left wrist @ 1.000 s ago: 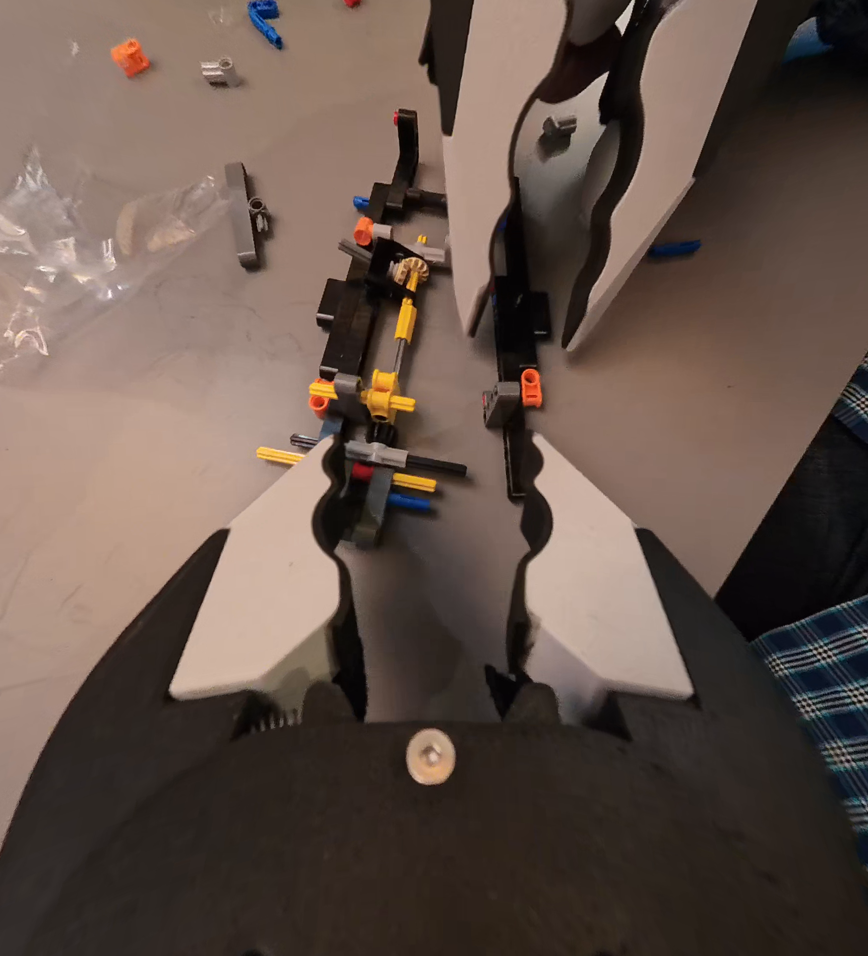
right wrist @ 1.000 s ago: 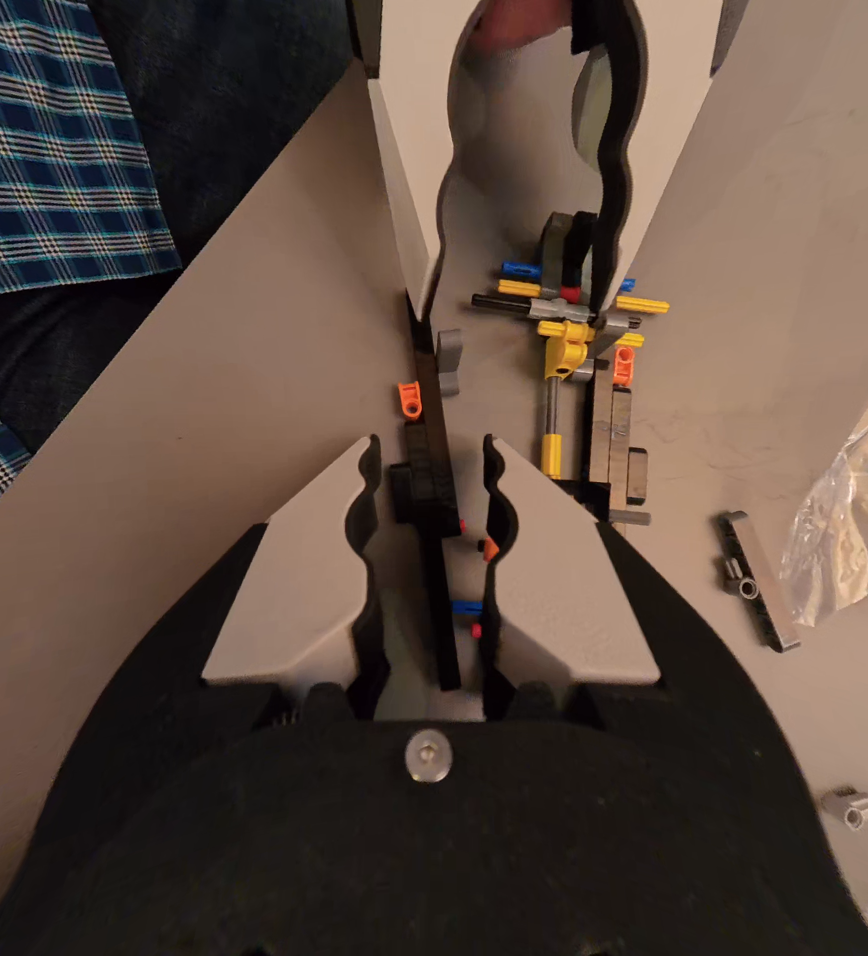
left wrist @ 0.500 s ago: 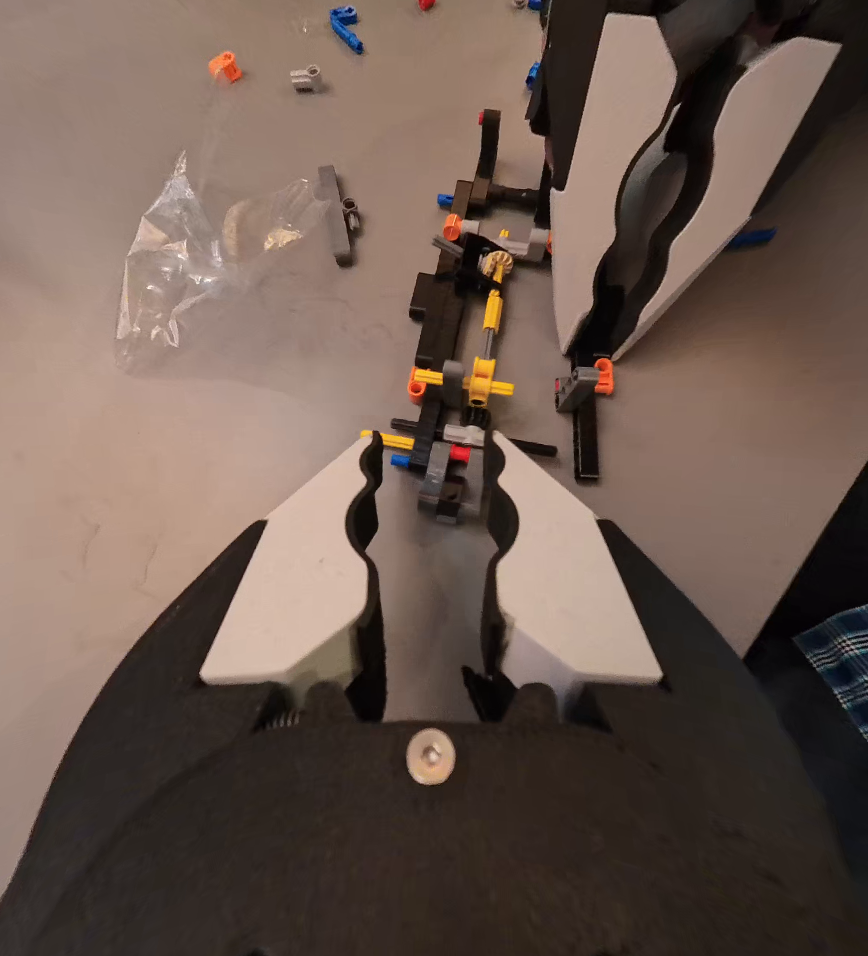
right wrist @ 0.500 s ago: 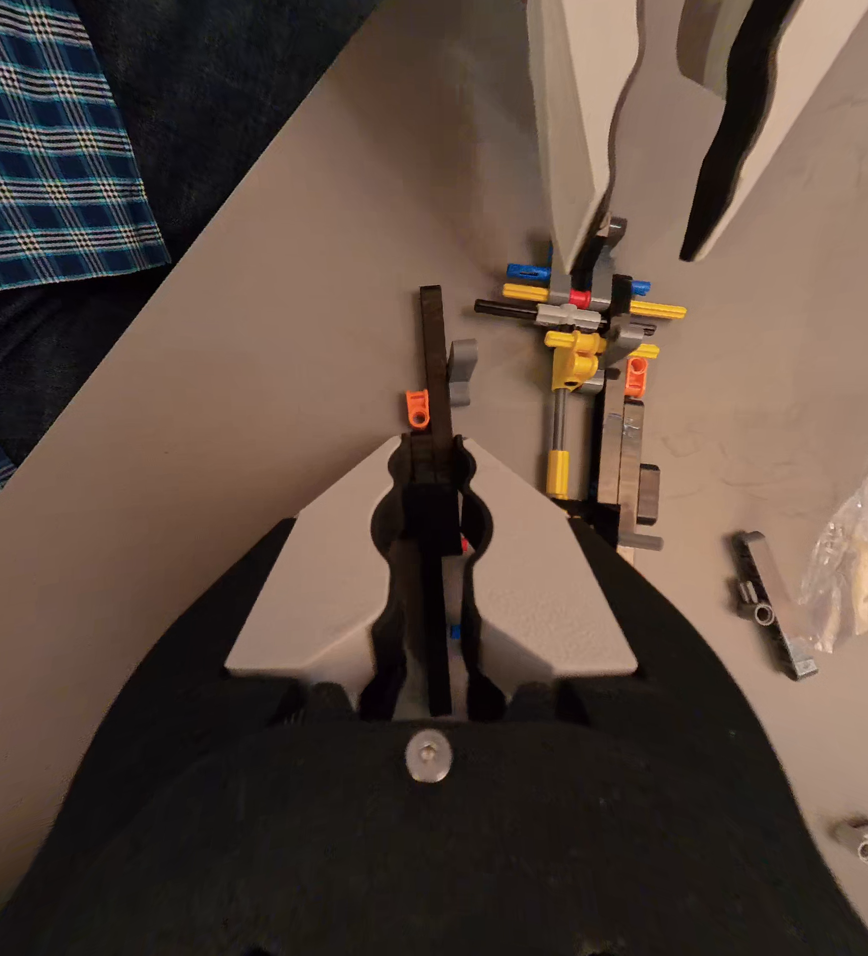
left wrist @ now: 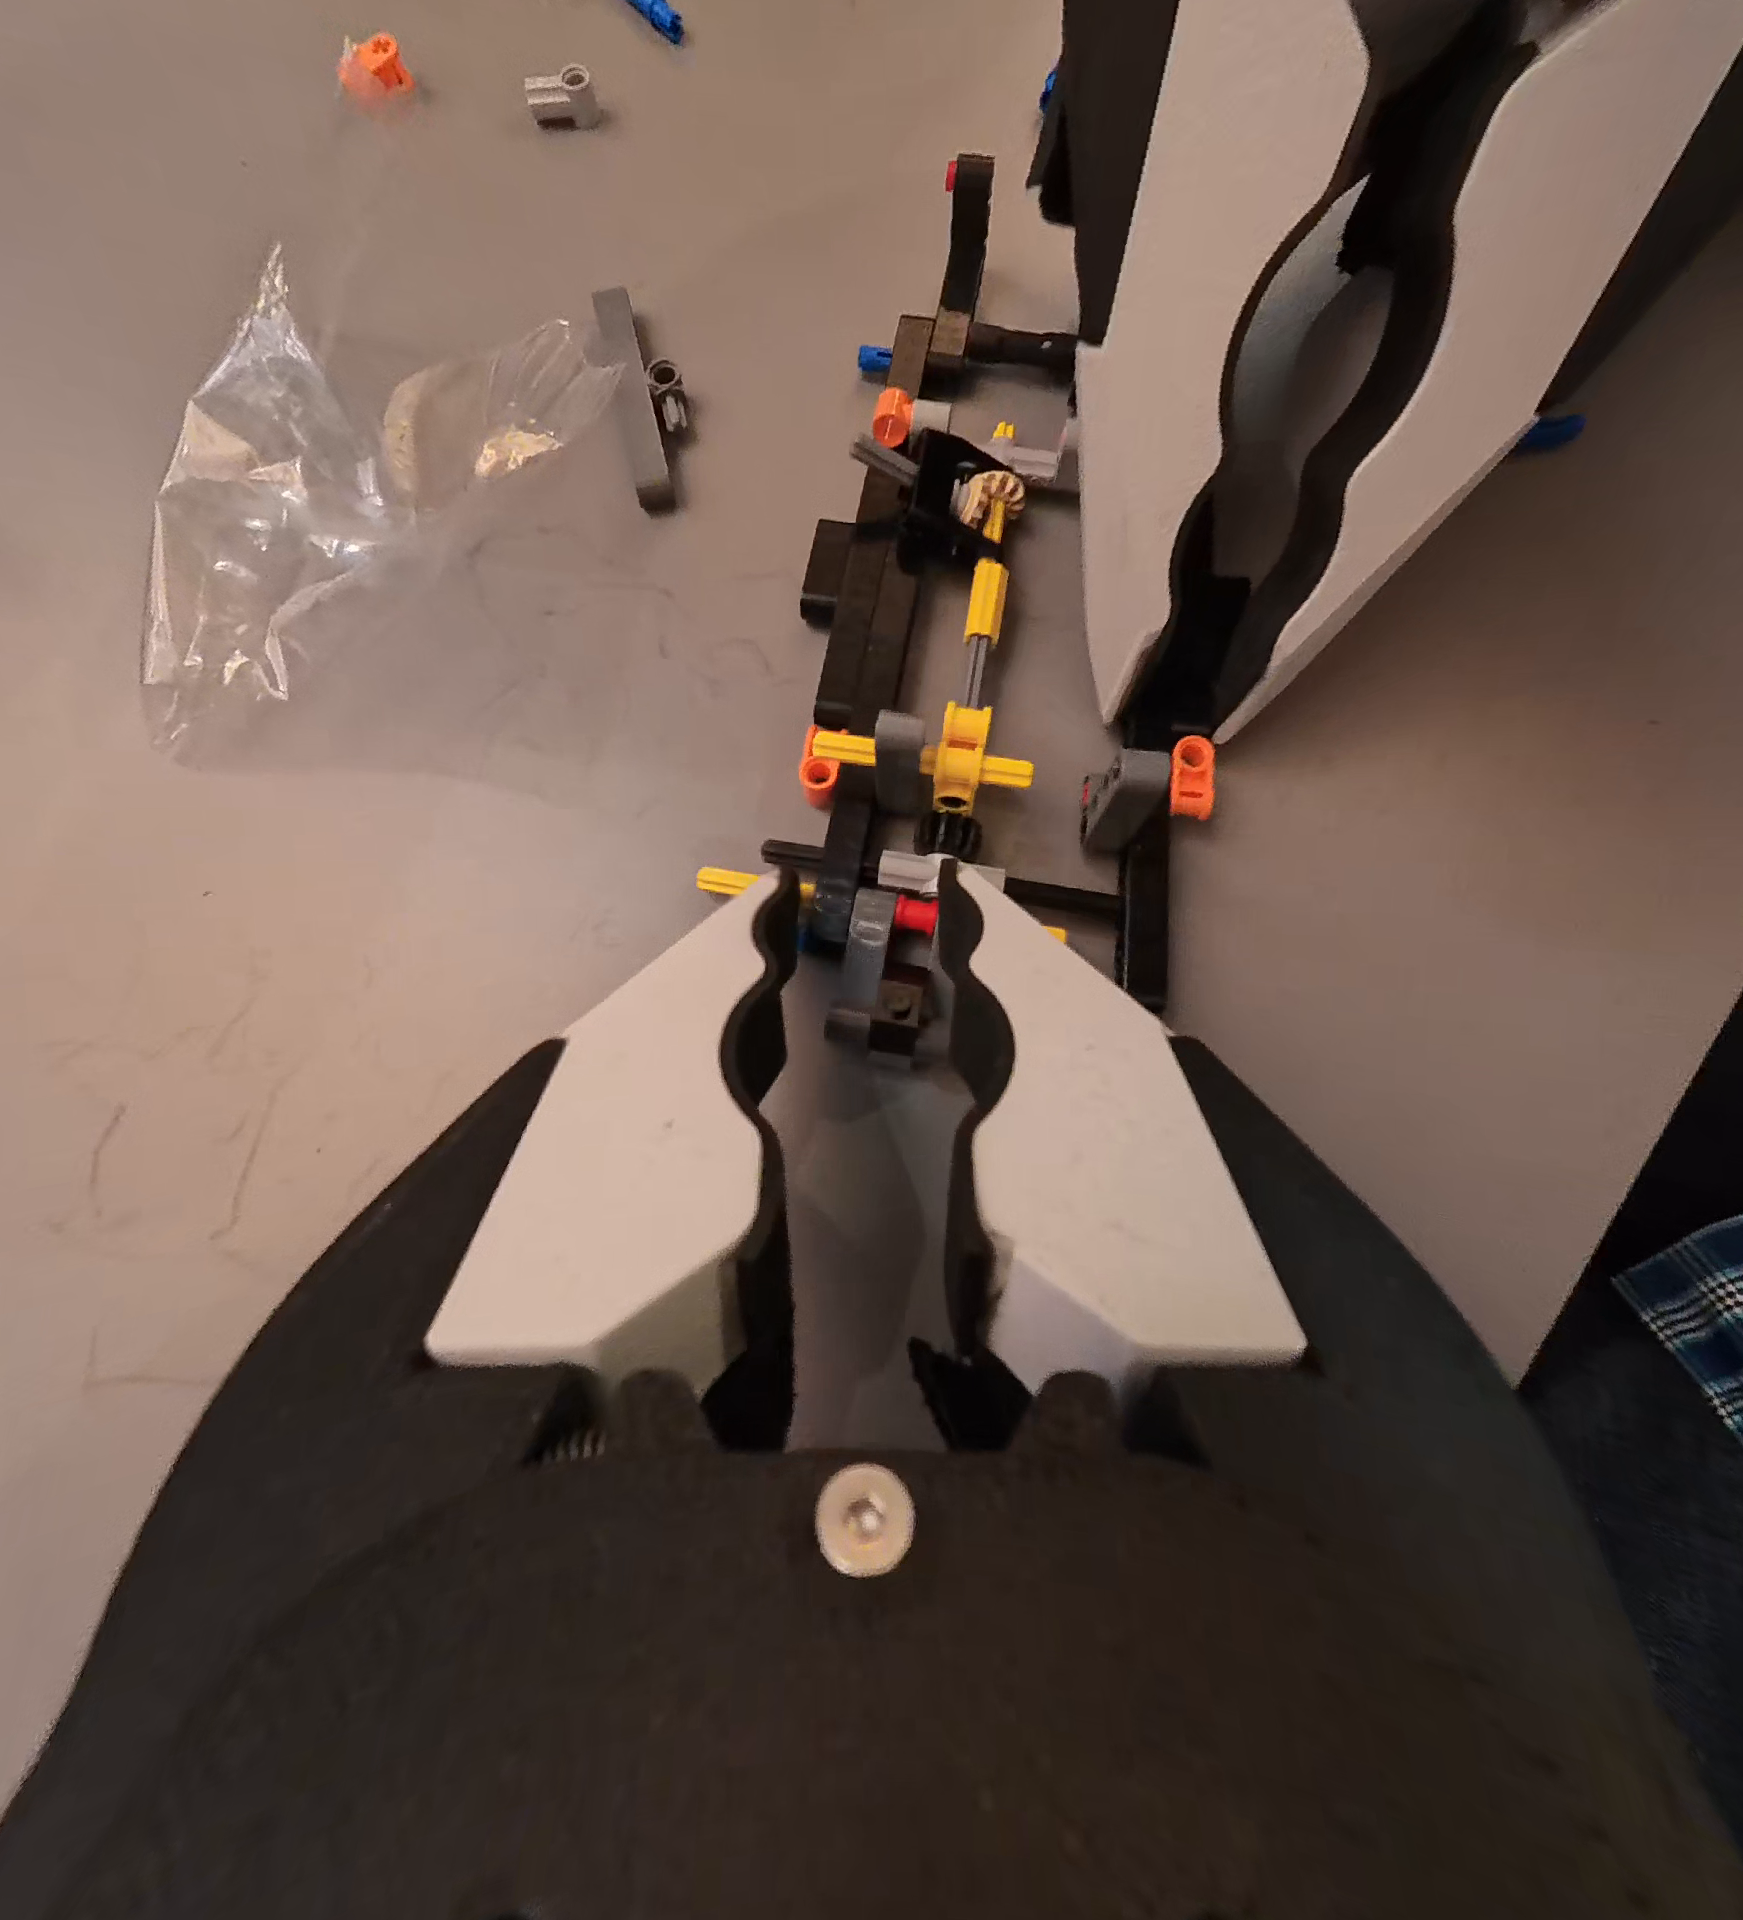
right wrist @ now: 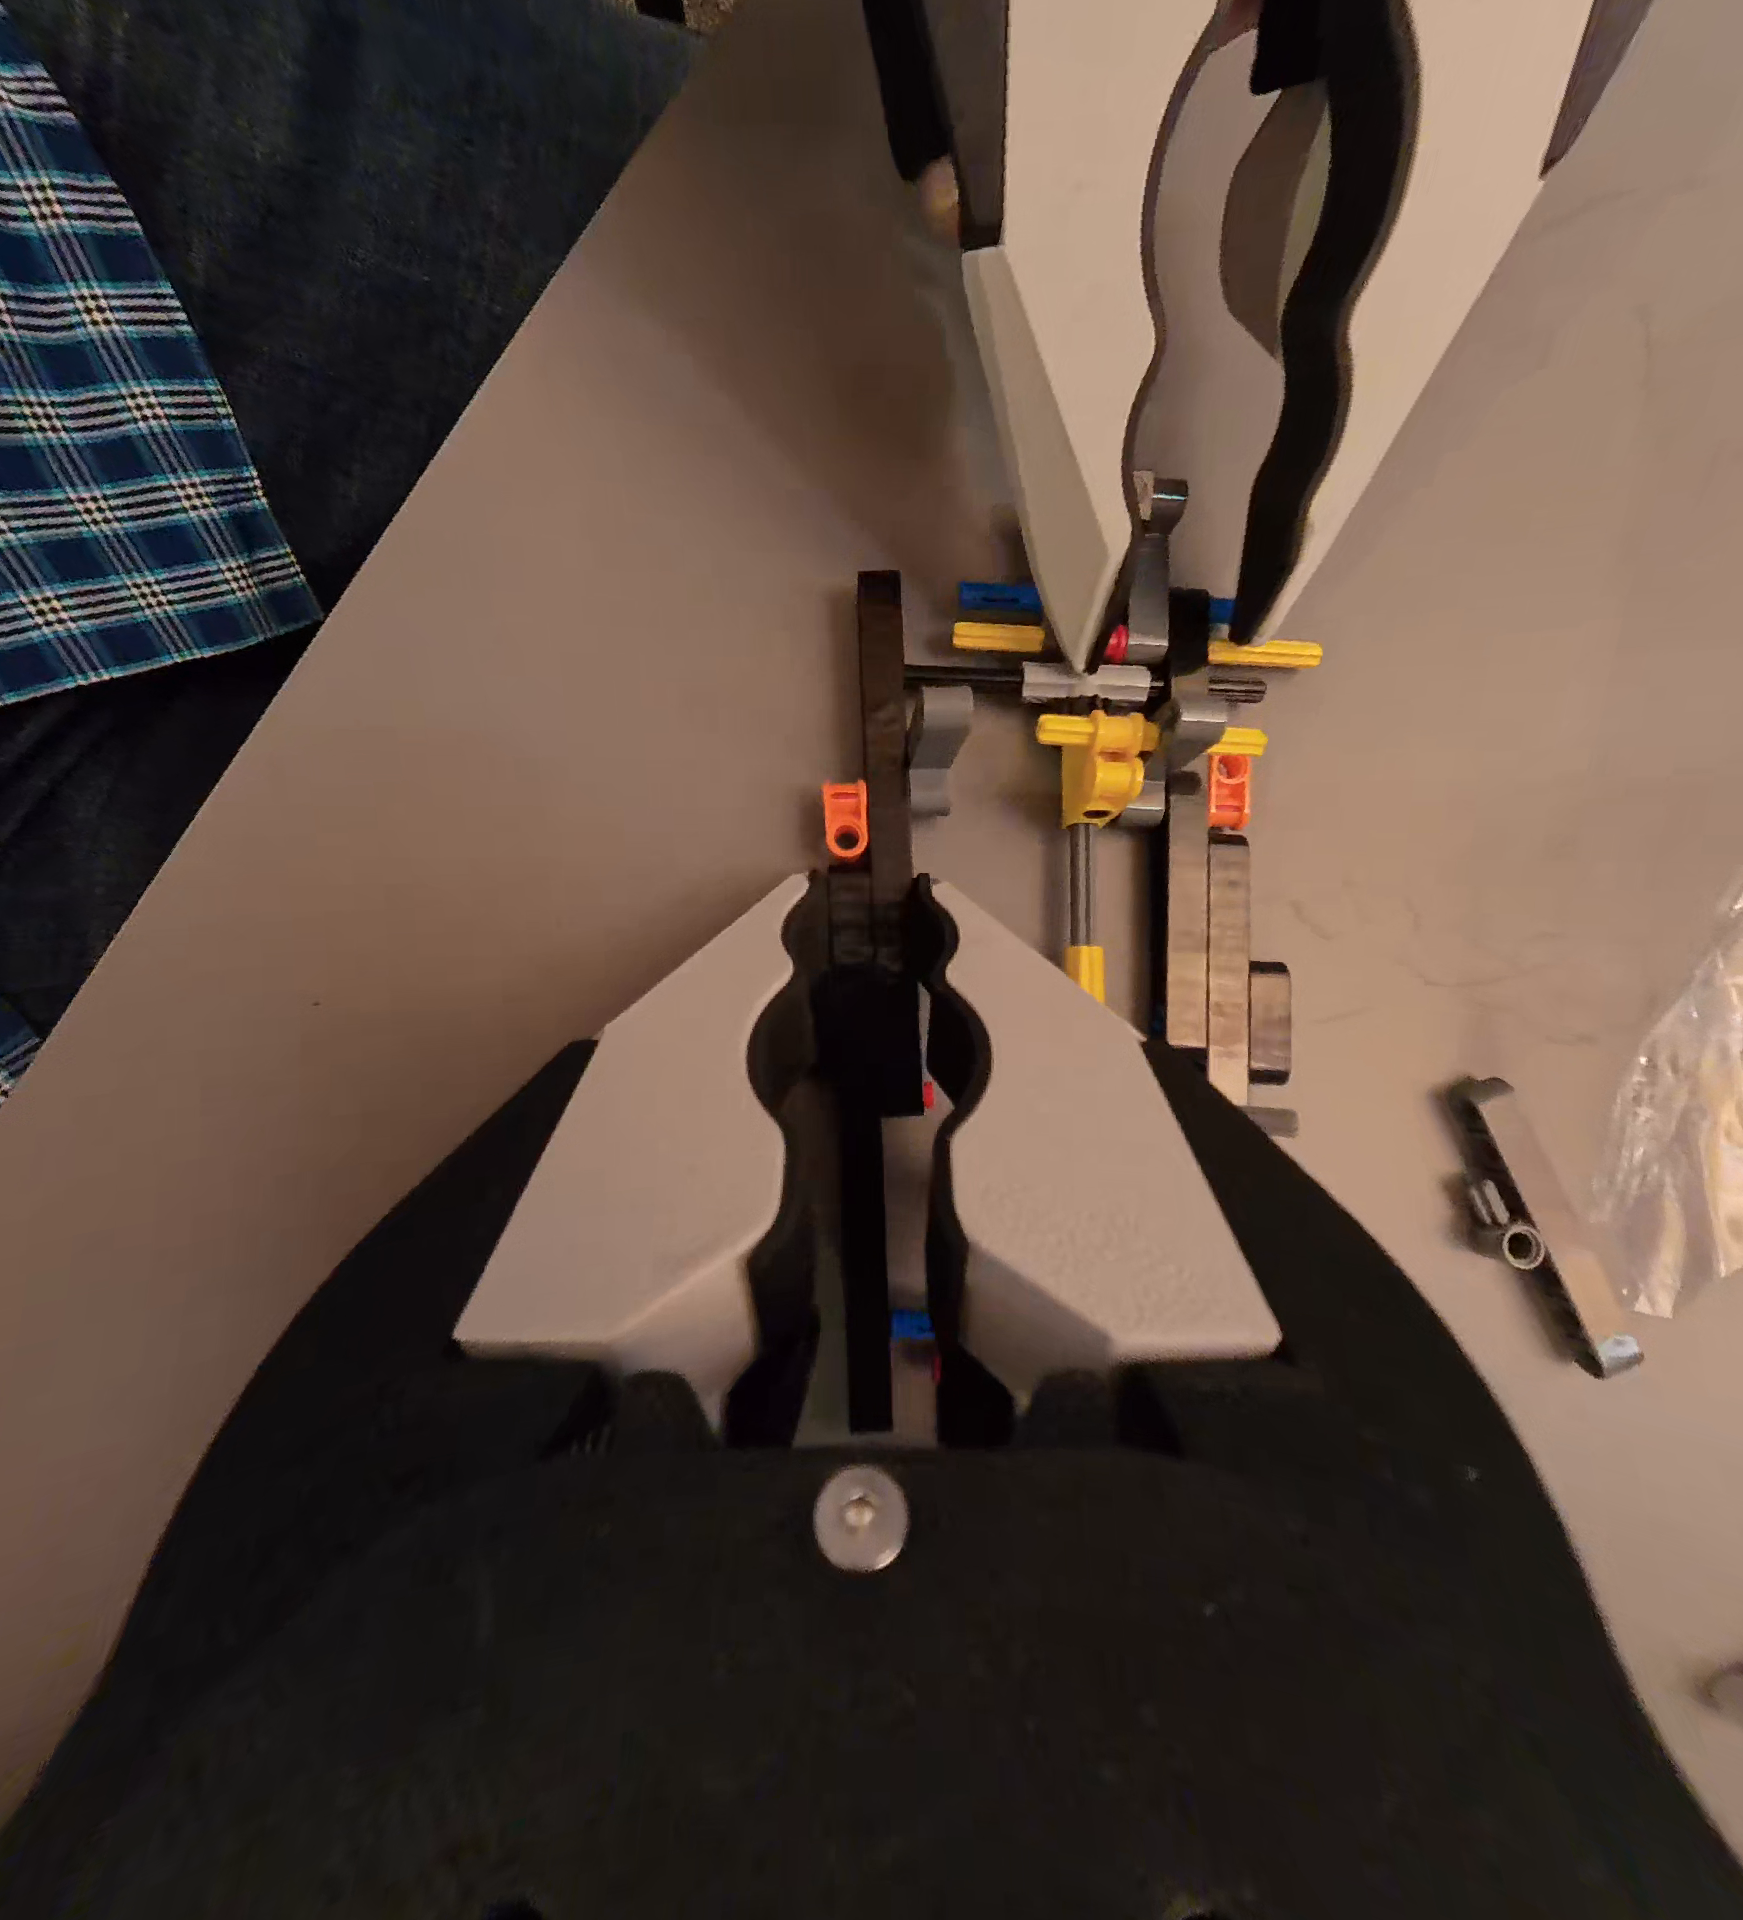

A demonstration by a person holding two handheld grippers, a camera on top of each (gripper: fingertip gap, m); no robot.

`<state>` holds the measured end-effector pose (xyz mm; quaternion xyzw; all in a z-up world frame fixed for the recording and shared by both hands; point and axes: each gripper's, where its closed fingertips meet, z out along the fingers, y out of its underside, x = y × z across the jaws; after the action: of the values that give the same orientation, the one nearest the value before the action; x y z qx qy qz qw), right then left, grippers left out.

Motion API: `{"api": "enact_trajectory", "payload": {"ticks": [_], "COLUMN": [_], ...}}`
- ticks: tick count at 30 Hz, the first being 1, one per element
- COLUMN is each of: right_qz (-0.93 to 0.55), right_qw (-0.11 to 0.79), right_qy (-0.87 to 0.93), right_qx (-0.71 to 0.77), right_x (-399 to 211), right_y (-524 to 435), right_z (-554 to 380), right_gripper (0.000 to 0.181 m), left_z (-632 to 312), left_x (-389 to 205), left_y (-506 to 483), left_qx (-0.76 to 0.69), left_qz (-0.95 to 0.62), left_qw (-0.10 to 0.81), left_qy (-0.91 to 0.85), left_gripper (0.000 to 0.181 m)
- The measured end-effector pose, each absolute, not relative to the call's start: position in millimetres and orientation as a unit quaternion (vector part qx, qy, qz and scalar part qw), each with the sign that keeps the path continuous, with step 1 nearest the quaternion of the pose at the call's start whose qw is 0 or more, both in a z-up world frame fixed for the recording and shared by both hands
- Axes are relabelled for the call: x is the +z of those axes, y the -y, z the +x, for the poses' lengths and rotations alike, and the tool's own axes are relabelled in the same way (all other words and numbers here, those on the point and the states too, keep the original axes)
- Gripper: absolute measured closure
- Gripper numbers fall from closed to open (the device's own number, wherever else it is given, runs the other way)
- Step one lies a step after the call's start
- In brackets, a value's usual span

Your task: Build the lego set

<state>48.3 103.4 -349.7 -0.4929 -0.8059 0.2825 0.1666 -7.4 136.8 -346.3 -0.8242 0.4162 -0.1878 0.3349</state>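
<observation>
A crumpled clear plastic bag (left wrist: 347, 499) lies on the smooth grey tabletop (left wrist: 223, 1039), with something pale inside it (too blurred to make out). Beyond the table's edge there is blue-and-white checked cloth (right wrist: 67, 416) beside dark blue fabric (right wrist: 379, 187).

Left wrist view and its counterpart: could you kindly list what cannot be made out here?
- Left wrist view: whether the left gripper actually pinches the lego assembly; its fingers cover the contact.
- Right wrist view: where the right gripper touches the black beam; black pads merge with the black part.
- Left wrist view: the plastic bag contents, blurred behind crumpled film.
</observation>
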Motion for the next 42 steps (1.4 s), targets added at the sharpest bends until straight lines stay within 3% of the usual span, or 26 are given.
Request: {"api": "enact_trajectory", "payload": {"ticks": [42], "right_qz": [-0.541], "right_qw": [0.169], "right_qy": [0.781], "right_qx": [0.262], "right_x": [-350], "right_y": [-115], "right_z": [48], "right_gripper": [0.167], "left_z": [-4], "left_x": [-348], "left_y": [-138], "left_qx": [-0.197], "left_qz": [-0.822], "left_qw": [0.341], "left_qy": [-0.412], "left_gripper": [0.160]}}
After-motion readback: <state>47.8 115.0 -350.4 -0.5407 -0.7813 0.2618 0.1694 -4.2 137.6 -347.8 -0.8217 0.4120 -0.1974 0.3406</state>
